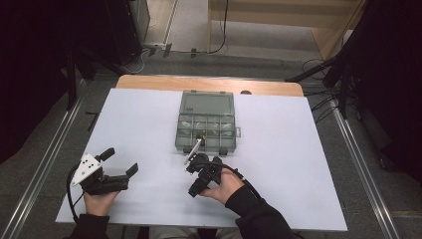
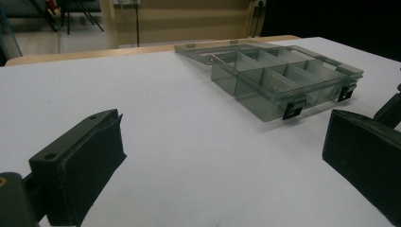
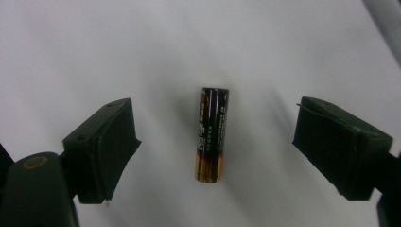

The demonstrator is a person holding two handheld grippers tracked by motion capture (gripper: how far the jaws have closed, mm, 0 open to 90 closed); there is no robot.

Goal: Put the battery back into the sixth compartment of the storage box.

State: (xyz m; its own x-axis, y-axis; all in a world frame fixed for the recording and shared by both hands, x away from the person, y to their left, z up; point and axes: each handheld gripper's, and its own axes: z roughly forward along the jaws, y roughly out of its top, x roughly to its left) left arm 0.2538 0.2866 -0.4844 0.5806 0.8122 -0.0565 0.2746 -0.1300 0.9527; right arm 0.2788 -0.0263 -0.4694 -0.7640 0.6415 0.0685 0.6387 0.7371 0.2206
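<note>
A black and gold battery [image 3: 212, 135] lies on the white table surface, lengthwise between the two jaws of my right gripper [image 3: 215, 142]. The jaws stand open on either side of it, with a gap between each pad and the battery. In the high view the right gripper [image 1: 200, 175] points down at the table just in front of a clear grey compartment box [image 1: 177, 137]. My left gripper [image 1: 120, 161] rests at the near left of the table, open, with nothing between its fingers [image 2: 85, 161]. The open box [image 2: 250, 97] lies ahead of it to the right.
The box's lid [image 1: 207, 103] lies flat behind its compartments, several of which hold small pale items. The white sheet [image 1: 288, 164] covers a wooden table [image 1: 149, 82]. Dark stands and cables flank both sides on the floor.
</note>
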